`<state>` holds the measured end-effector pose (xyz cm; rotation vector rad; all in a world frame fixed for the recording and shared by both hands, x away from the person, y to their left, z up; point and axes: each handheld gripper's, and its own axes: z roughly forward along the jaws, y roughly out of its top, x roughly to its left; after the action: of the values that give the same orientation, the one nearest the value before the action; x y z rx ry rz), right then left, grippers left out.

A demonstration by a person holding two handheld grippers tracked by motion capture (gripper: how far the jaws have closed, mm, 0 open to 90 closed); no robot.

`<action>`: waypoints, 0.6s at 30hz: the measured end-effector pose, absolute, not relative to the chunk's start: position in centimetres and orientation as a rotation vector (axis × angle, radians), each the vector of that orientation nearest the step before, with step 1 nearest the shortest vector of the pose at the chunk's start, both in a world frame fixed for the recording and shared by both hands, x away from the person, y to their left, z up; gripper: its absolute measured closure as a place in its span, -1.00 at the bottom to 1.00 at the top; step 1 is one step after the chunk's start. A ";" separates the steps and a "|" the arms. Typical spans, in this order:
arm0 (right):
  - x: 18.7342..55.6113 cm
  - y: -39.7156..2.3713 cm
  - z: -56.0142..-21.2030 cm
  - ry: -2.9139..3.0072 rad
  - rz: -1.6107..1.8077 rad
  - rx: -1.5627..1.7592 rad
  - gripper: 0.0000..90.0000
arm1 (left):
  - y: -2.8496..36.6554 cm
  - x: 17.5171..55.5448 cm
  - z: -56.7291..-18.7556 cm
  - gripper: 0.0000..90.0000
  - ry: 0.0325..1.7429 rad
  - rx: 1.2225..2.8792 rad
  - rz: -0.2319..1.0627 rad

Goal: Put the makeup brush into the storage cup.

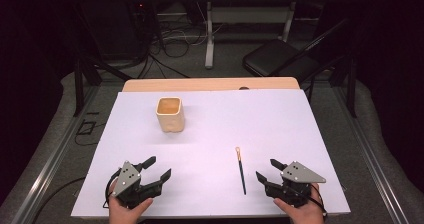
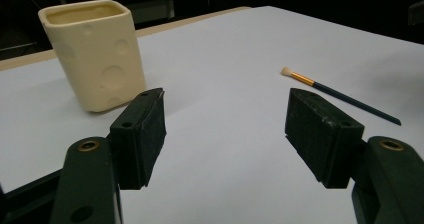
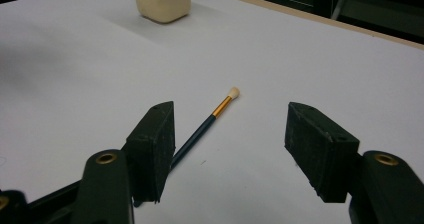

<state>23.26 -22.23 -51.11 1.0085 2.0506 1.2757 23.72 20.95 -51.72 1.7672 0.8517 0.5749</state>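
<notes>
Your right gripper (image 1: 266, 170) sits at approx 5 o'clock on the table (image 1: 280, 119), jaws spread wide, nothing between them. Left gripper (image 1: 158, 167) at approx 7 o'clock, also wide and empty. The brush (image 1: 241, 169) lies flat on the white sheet just beside the right gripper, at its 9 o'clock in the high view, pale tip pointing toward 12, dark handle end toward you. In the right gripper view the brush (image 3: 205, 128) runs past the inner edge of the near jaw, not yet between the pads. The cup (image 1: 170, 114) stands upright at approx 11 o'clock, well apart from both tools.

Looks like the approach step before a pickup. Next move prob. needs you to shift the right gripper w/ jaws straddling the handle, then close across it, not along it.
</notes>
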 end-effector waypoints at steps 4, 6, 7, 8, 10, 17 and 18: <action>23.5 -21.8 -51.0 2.052 1.241 0.996 -0.17 | 21.0 23.8 -51.8 -0.26 0.856 1.759 0.571; 23.6 -21.6 -50.8 2.063 1.219 0.995 -0.17 | 21.0 23.9 -51.9 -0.24 0.858 1.754 0.567; 23.6 -21.5 -50.8 2.061 1.226 0.991 -0.17 | 21.1 23.9 -51.9 -0.24 0.857 1.756 0.550; 23.6 -21.4 -50.8 2.066 1.230 0.987 -0.15 | 21.1 23.9 -51.9 -0.24 0.860 1.761 0.544; 23.7 -21.2 -50.8 2.079 1.228 0.981 -0.13 | 21.1 23.8 -52.0 -0.24 0.865 1.775 0.539; 23.9 -20.6 -50.5 2.126 1.210 0.980 -0.09 | 21.0 23.8 -51.9 -0.23 0.886 1.781 0.513; 24.0 -20.4 -50.4 2.151 1.204 1.003 -0.09 | 20.9 23.9 -51.9 -0.23 0.892 1.782 0.512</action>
<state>23.98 -20.44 -50.43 1.0031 2.1514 1.2035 23.89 20.93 -51.94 1.7815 0.8925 0.5116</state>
